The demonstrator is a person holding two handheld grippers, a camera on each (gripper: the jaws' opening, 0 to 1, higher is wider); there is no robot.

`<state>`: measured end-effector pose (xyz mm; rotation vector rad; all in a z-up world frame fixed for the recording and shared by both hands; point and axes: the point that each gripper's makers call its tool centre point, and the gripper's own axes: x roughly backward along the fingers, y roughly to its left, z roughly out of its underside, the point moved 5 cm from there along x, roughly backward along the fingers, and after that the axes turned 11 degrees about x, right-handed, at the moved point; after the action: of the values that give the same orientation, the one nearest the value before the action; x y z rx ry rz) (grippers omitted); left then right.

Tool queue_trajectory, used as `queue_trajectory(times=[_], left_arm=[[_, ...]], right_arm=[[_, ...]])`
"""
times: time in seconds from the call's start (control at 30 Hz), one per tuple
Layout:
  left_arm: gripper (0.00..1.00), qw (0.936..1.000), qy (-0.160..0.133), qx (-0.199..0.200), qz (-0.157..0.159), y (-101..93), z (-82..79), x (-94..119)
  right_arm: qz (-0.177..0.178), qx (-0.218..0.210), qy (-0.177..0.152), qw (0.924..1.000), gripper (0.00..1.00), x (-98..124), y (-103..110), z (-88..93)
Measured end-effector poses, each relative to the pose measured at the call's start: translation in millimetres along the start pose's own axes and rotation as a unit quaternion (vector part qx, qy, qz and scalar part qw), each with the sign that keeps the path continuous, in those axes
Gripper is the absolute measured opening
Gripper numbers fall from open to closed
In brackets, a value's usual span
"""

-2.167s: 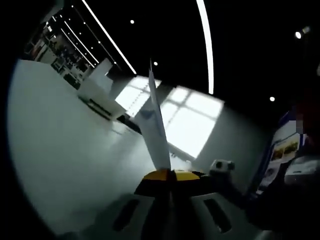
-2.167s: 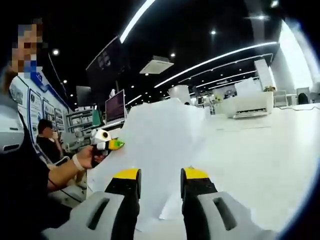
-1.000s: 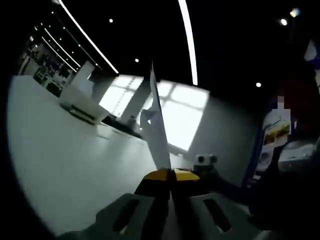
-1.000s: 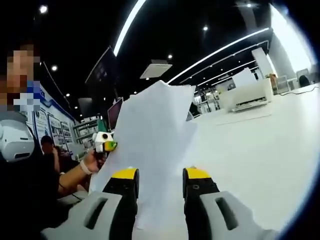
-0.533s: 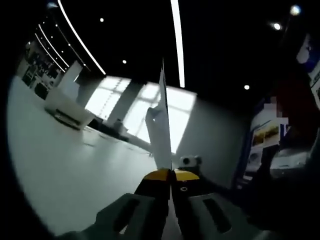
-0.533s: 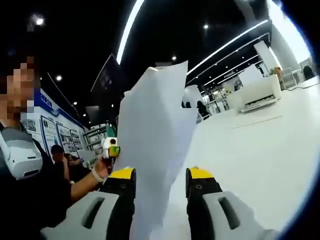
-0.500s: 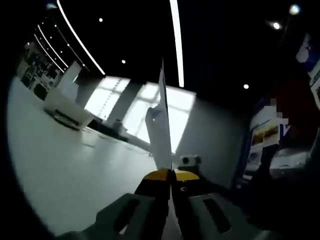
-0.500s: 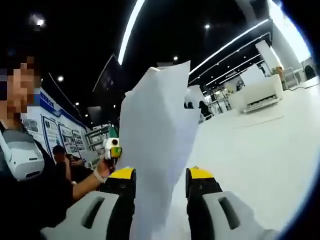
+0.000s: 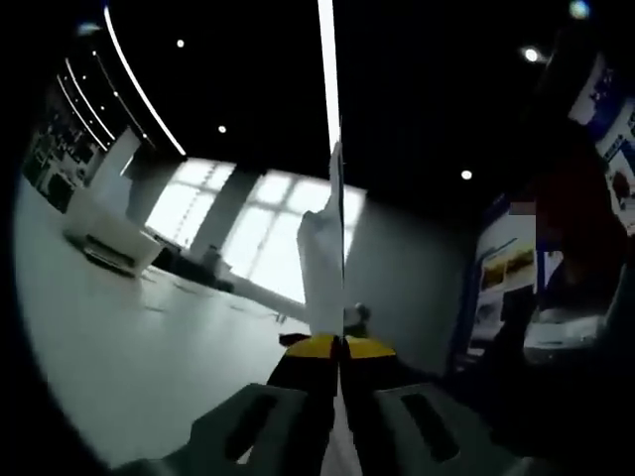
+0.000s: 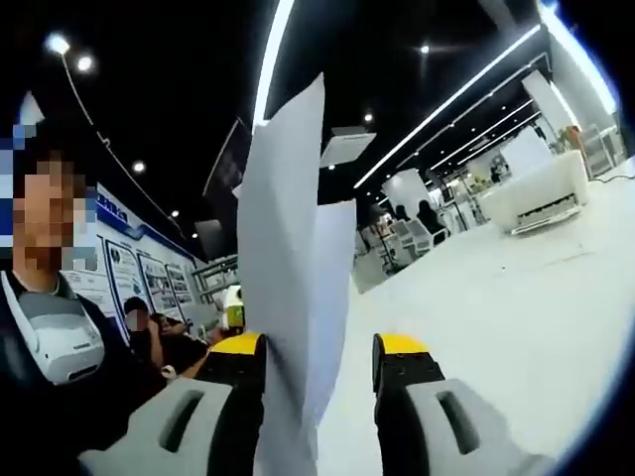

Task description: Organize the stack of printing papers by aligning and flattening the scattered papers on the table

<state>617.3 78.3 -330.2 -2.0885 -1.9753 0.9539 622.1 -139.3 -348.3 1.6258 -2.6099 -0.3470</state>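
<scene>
Since a moment before, I had swung the papers (image 10: 288,268) up from a slanted, broad-faced hold to stand nearly on edge between my hands. In the left gripper view my left tongs (image 9: 338,347) were clamped tight on the sheets' (image 9: 323,258) lower edge, which rose as a thin upright blade. My right tongs (image 10: 321,349) stood wide apart, the papers passing up between the jaws, close by the left-hand one; whether they touched it I could not tell. The white worktop (image 10: 496,297) lay below, the papers lifted clear of it.
</scene>
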Motion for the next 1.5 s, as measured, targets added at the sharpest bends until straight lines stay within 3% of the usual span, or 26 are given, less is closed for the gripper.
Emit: queue_trajectory(times=[0.13,0.27,0.33,0.47,0.6,0.8,0.87,1.13,1.27,1.3,1.37,1.4,1.5], left_arm=[[0.06,1.0000,-0.001,-0.004,0.003,-0.7,-2.4,-3.8],[0.06,0.9999,0.002,-0.013,0.003,-2.7,-6.3,-8.0],[0.06,0.9998,0.005,-0.019,0.001,-2.6,-9.3,-9.2],[0.06,0.9992,0.014,-0.037,-0.009,-1.2,-14.4,-10.5],[0.06,0.9963,0.019,-0.073,-0.041,5.2,-22.9,-10.7],[0.06,0.9863,0.058,-0.135,-0.076,8.2,-29.8,-17.5],[0.06,0.9860,0.060,-0.134,-0.079,8.2,-34.3,-19.5],[0.06,0.9837,0.053,-0.148,-0.087,-1.7,-49.8,-22.9],[0.06,0.9838,0.061,-0.141,-0.093,1.4,-46.3,-21.3],[0.08,0.9830,0.073,-0.135,-0.101,5.4,-42.7,-18.9],[0.14,0.9803,0.080,-0.137,-0.118,12.2,-39.0,-16.4],[0.15,0.9804,0.083,-0.135,-0.117,12.8,-37.6,-16.4],[0.15,0.9809,0.088,-0.133,-0.112,10.2,-35.7,-18.5]], right_arm=[[-0.006,0.004,-0.002,1.0000,0.34,-0.6,2.0,-7.7],[-0.019,0.009,0.001,0.9998,0.18,-0.2,6.4,-14.2],[-0.022,0.012,0.005,0.9997,0.16,-0.8,8.9,-16.2],[-0.028,0.047,0.036,0.9978,0.03,-2.2,16.1,-25.4],[-0.022,0.095,0.046,0.9941,0.00,-4.5,21.2,-39.4],[0.013,0.181,0.053,0.9820,0.00,-10.4,20.1,-71.7],[0.018,0.198,0.056,0.9784,0.00,-11.9,21.9,-77.6],[0.024,0.216,0.047,0.9749,0.00,-14.3,26.1,-97.6],[0.012,0.200,0.053,0.9782,0.00,-13.7,23.2,-91.8],[0.012,0.193,0.058,0.9794,0.03,-12.5,21.3,-86.7],[0.017,0.166,0.068,0.9836,0.21,-11.9,17.8,-73.7],[0.017,0.161,0.069,0.9844,0.24,-12.0,17.0,-70.8],[0.011,0.164,0.070,0.9839,0.19,-10.6,18.6,-65.5]])
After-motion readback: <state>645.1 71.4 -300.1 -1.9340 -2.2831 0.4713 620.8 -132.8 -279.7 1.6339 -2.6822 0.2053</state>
